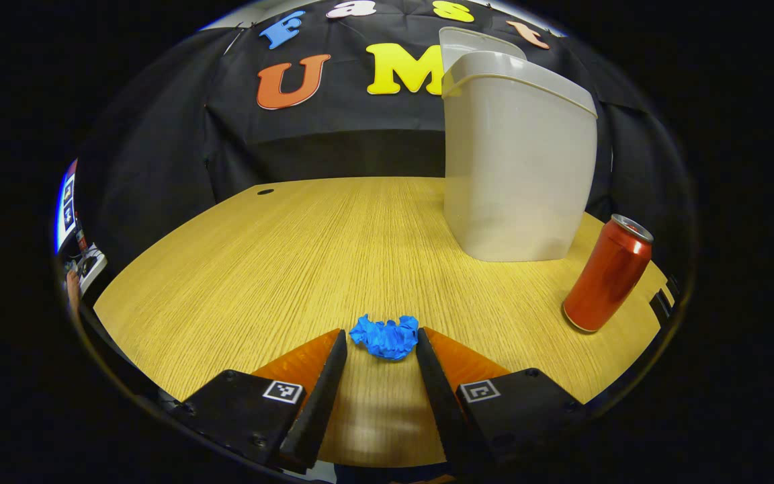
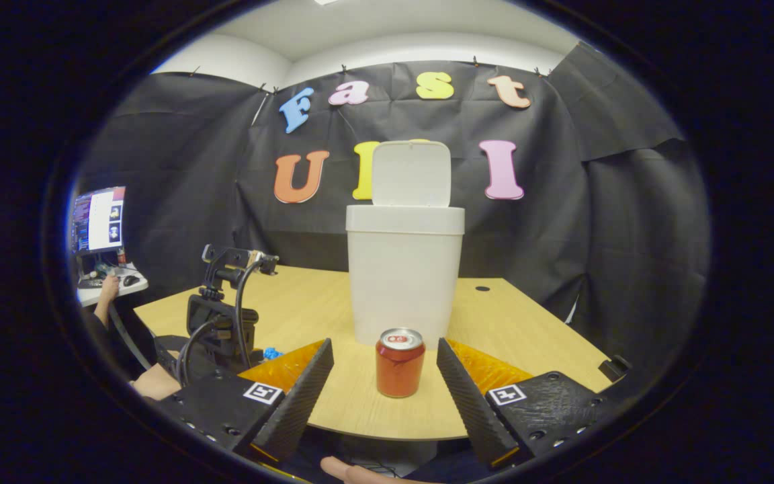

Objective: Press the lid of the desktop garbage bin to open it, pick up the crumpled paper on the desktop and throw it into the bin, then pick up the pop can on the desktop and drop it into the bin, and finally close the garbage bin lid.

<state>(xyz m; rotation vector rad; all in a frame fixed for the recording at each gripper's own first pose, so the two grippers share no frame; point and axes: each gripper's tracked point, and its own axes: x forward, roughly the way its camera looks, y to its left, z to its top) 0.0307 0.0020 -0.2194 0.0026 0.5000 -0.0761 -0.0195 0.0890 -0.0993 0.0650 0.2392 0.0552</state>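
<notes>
The bin (image 2: 405, 275) stands on the counter (image 1: 306, 255) with its lid (image 2: 411, 173) tipped up and back, so the opening step looks done and the paper comes next.

In the left gripper view the left tool (image 1: 378, 343) is spread, its two fingers reaching forward low over the counter. The crumpled blue paper (image 1: 385, 336) lies dead ahead of it, right at the mouth between the two fingertips, resting on the counter. It appears to sit just at or barely inside the tips; whether either finger touches it I cannot tell. The wad is a little wider across than deep, and that longer side runs crosswise to the fingers, so they would close along its width. The bin stands farther ahead and off to the right of this tool, and the can (image 1: 607, 274) stands to the right, near the counter's edge.

In the right gripper view the right tool (image 2: 385, 353) is also spread, holding nothing. The can (image 2: 400, 361) stands upright straight ahead of it, between the two fingers' lines and just beyond the tips, with the bin directly behind.

For the paper, the left tool is plainly the nearer one. My judgement is that a short push forward and then closing would take the wad.
</notes>
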